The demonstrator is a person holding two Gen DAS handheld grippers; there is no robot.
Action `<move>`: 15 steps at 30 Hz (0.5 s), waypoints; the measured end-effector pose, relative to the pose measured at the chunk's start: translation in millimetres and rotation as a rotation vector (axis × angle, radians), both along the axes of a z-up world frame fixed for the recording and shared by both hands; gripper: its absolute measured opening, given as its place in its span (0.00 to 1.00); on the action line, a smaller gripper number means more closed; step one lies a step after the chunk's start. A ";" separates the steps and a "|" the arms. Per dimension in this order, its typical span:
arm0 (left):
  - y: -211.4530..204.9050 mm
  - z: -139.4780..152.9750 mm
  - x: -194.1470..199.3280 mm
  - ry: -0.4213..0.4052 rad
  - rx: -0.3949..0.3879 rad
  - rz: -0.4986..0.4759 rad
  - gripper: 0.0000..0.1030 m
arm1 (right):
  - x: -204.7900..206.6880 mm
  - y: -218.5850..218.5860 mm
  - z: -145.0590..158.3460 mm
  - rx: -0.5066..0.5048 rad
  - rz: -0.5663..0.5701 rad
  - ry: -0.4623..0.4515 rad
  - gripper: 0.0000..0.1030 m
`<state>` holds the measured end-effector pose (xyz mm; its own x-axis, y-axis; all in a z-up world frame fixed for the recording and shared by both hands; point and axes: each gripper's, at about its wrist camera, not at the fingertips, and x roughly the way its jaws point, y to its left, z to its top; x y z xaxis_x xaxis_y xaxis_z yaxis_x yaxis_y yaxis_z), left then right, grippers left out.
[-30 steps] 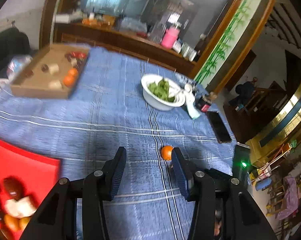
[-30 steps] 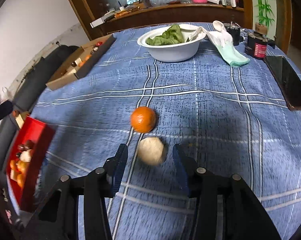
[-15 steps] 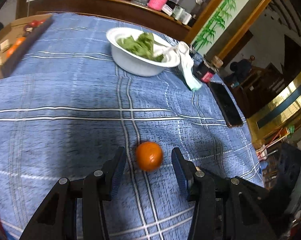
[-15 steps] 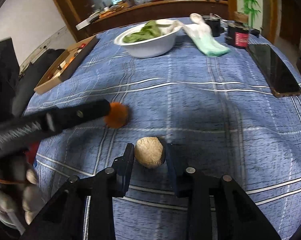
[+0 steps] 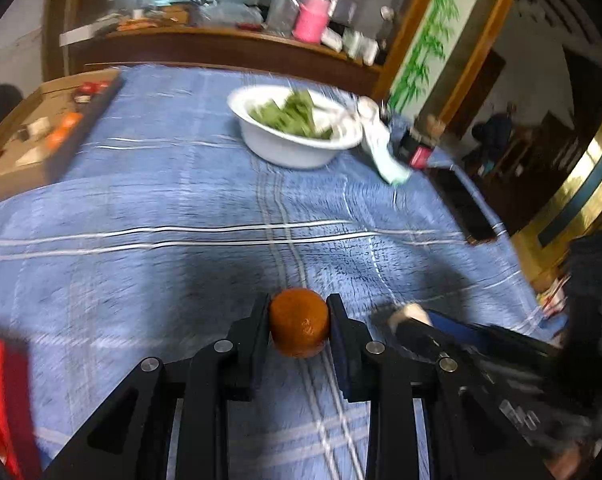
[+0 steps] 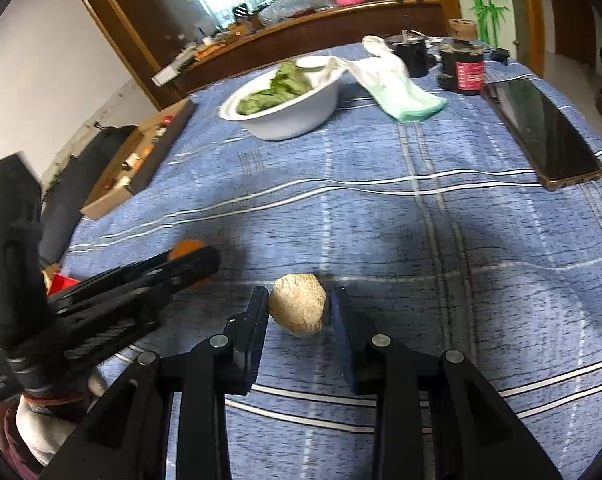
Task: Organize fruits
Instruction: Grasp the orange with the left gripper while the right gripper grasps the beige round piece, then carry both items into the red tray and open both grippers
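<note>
An orange point(image 5: 299, 322) sits on the blue checked tablecloth point(image 5: 161, 200). My left gripper point(image 5: 298, 304) has it between its pads, and the jaws are closing with both pads touching its sides. A beige, rough round fruit point(image 6: 299, 310) lies just to its right, and my right gripper point(image 6: 300, 300) is shut on it. In the right wrist view the left gripper point(image 6: 205, 264) reaches in from the left and covers most of the orange point(image 6: 187, 248). In the left wrist view the right gripper point(image 5: 405, 316) shows at the lower right.
A red tray point(image 5: 1, 380) with fruit lies at the near left. A cardboard box point(image 6: 141, 168) of small items stands at the far left. A white bowl point(image 6: 293, 120) of greens, a cloth point(image 6: 397, 84), a dark jar point(image 6: 467, 70) and a phone point(image 6: 541, 132) occupy the far right.
My left gripper came forward and down over the orange and its jaws closed in on it. My right gripper shut on the beige fruit.
</note>
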<state>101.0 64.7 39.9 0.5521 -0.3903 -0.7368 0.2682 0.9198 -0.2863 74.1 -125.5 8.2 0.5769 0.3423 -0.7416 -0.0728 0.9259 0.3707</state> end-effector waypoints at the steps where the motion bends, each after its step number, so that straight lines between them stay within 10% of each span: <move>1: 14.8 9.6 -12.2 -0.011 -0.021 0.017 0.27 | -1.1 1.5 0.9 0.023 0.014 -0.005 0.29; 15: 263.3 62.4 -148.3 -0.122 0.008 0.477 0.28 | -38.4 65.7 34.3 0.097 0.159 -0.091 0.30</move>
